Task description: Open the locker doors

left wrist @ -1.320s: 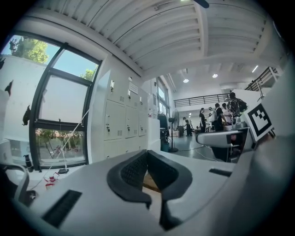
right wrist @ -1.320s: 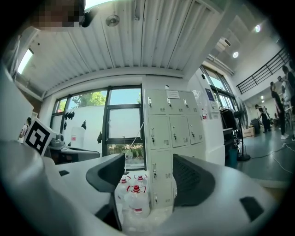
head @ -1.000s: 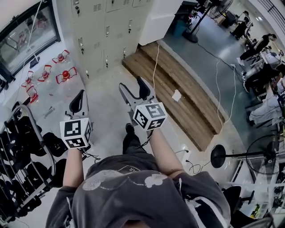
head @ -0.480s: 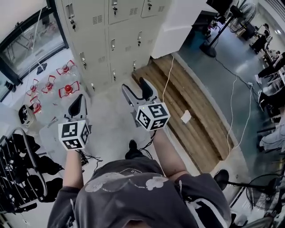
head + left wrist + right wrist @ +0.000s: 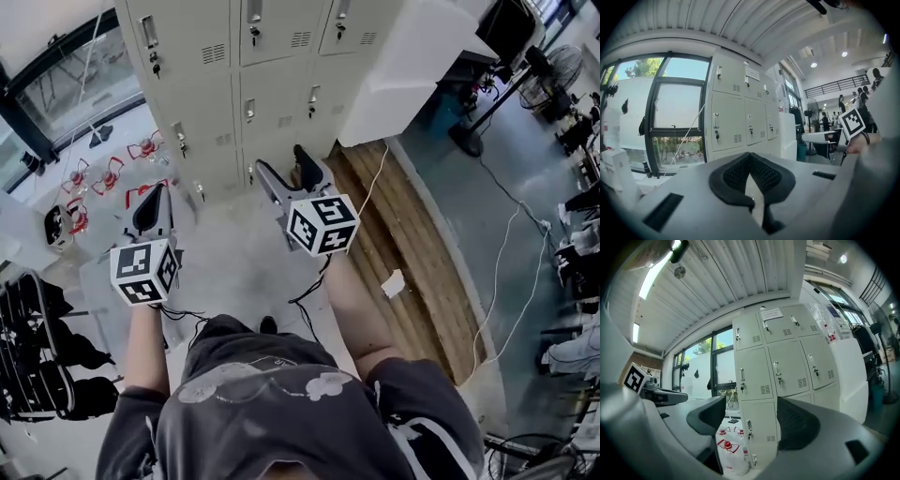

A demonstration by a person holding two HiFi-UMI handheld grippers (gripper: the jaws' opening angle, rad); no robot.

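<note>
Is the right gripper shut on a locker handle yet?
No, the right gripper has its jaws apart with nothing between them, and the lockers stand beyond it with their doors shut.

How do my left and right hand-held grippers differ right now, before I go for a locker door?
The left hand-held gripper has its jaws together; the right hand-held gripper has them apart, framing the lockers. In the head view the right one is held farther forward than the left. Both are empty and touch none of the lockers.
</note>
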